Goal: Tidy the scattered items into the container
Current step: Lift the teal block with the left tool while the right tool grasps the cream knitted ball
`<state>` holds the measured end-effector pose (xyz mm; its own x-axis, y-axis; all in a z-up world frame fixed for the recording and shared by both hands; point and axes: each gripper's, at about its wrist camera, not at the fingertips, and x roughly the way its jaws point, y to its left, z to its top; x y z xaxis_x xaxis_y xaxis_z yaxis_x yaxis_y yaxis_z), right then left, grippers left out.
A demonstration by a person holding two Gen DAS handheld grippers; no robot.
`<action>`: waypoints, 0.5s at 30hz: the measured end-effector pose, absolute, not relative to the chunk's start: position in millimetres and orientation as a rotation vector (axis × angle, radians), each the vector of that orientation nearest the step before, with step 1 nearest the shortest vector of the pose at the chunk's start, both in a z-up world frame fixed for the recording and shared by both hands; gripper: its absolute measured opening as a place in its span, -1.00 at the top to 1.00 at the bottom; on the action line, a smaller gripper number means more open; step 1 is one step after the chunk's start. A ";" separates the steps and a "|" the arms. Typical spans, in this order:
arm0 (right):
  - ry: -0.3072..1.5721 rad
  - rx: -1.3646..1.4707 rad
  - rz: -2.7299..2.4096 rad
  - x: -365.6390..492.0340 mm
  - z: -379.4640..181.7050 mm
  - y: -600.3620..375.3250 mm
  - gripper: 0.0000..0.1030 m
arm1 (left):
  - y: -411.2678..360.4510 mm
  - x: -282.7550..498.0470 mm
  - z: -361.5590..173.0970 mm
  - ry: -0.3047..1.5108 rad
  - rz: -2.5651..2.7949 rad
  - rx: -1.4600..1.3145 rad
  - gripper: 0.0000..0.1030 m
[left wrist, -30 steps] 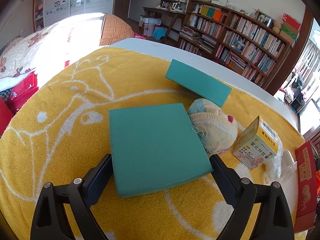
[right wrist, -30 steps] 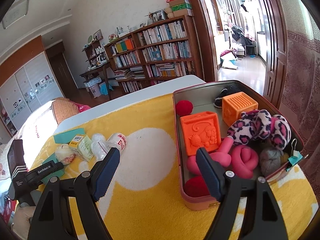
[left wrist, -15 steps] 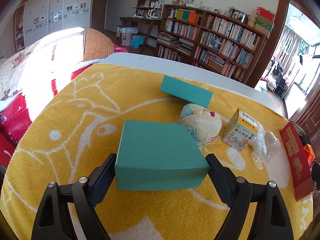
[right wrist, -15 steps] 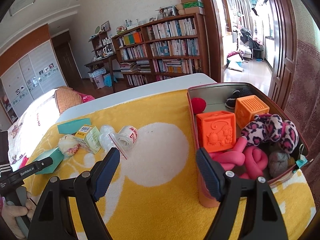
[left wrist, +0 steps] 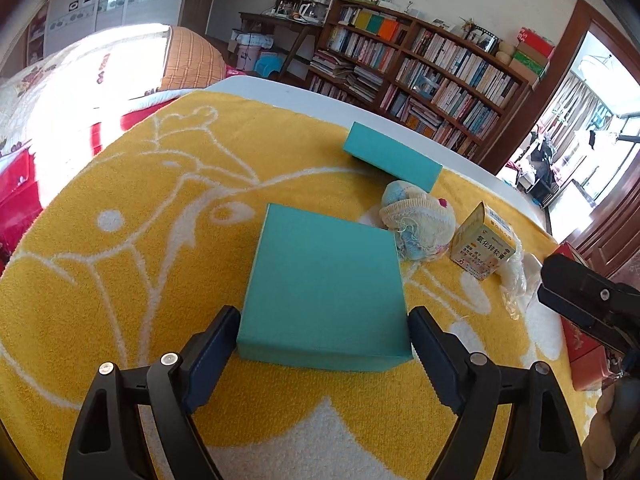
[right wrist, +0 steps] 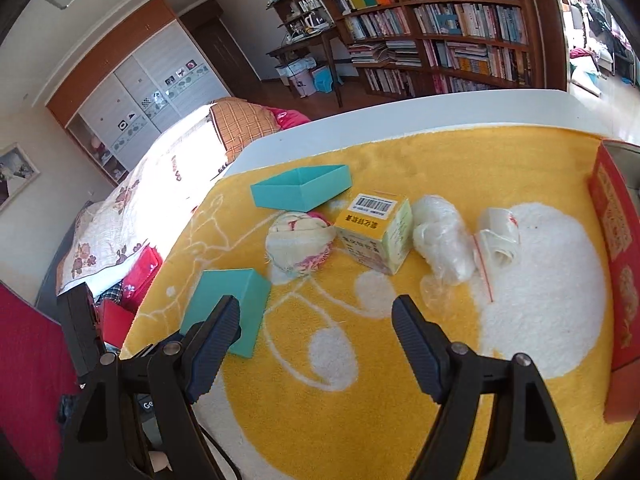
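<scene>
Your left tool (left wrist: pixel 322 338) sits w/ both pads hard against the near sides of the flat teal cardboard box lid (left wrist: pixel 326 284); the jaws have just been closing onto it, lid between them, still lying on the yellow towel w/ white duck print (left wrist: pixel 140 240) on the white counter (right wrist: pixel 400 116).

Your right tool (right wrist: pixel 316 332) is wide, nothing between the pads, over bare towel.

Relative to the lid: the cream knitted baby hat (left wrist: pixel 418 222) is just beyond its far right corner, the small yellow medicine carton (left wrist: pixel 482 246) right of the hat, 2 clear plastic bag rolls (right wrist: pixel 440 240) further right. The open teal box base (right wrist: pixel 302 192) lies beyond the hat. The red tin container (right wrist: pixel 618 256) is at the towel's far right, well apart from the lid.
</scene>
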<state>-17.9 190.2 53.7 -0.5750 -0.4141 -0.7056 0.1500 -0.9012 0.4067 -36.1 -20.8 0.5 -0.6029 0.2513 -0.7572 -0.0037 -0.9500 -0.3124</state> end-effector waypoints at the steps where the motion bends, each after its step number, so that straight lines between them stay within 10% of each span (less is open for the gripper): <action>1: -0.421 1.245 -2.499 -25.6 49.8 181.1 -0.58 | -21.0 -37.7 -0.5 -0.429 2.649 -1.326 -0.71; 15: -0.428 1.400 -2.538 -92.3 3.0 139.2 -0.58 | -6.0 -56.1 -3.6 -0.322 2.692 -1.368 -0.95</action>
